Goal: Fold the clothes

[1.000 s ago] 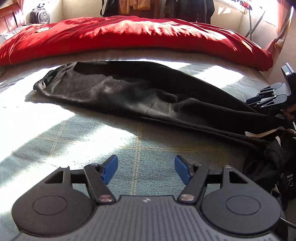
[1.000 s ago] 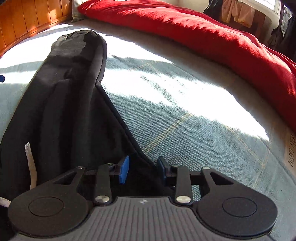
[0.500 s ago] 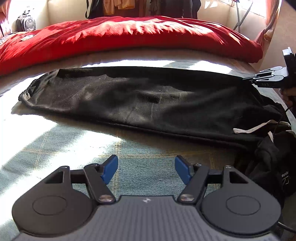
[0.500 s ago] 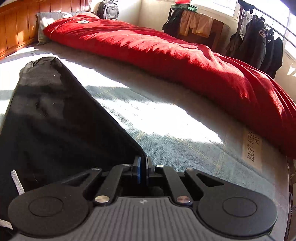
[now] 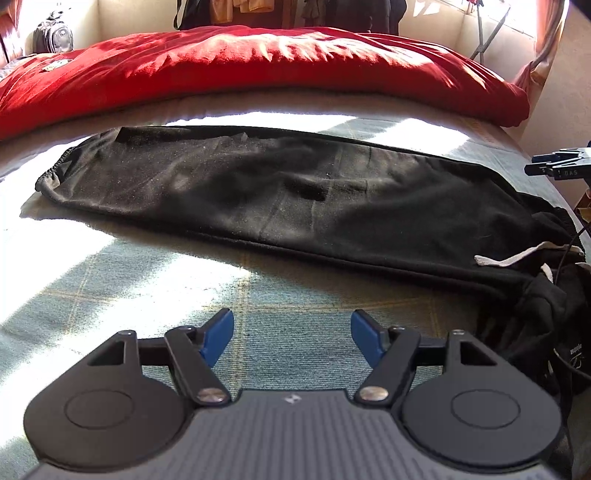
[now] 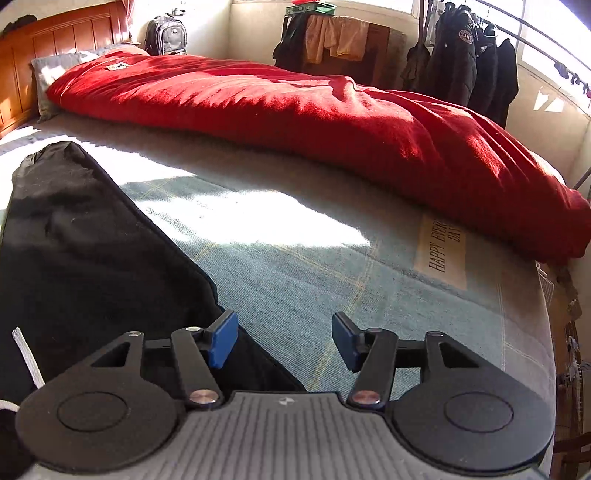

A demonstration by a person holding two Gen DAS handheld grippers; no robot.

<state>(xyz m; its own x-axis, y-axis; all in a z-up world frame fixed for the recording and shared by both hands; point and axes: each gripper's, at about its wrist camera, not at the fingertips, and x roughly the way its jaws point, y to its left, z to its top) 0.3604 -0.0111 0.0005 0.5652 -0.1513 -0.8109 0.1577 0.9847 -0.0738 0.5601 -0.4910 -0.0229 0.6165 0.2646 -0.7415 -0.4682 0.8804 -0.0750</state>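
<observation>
1. Left wrist view shows one pair of black fleece trousers (image 5: 280,199) laid lengthwise across the pale blue-green checked bed cover (image 5: 303,306), cuffed end at the far left, waist end at the right.
2. One white drawstring (image 5: 506,260) trails over the waist end, next to a heap of dark clothing (image 5: 546,321) at the right edge.
3. Left tongs (image 5: 291,332), black with two blue pads, stand wide apart over bare bed cover on the near side of the trousers, with nothing between them.
4. One rolled red blanket (image 5: 258,62) lies along the far side of the bed.
5. Right tongs (image 6: 284,338) have just been opening; their two blue pads now stand wide, gripping nothing. The left pad sits over the trousers' edge (image 6: 92,251) and the right pad over bare cover.
6. In the left wrist view the right tongs show at the far right edge, just past the waist end.
7. Right wrist view also shows one printed label (image 6: 441,247) on the cover, one grey backpack (image 6: 166,35) by the wooden headboard (image 6: 55,55), and dark jackets (image 6: 476,59) hanging at the far right; their count is unclear.
</observation>
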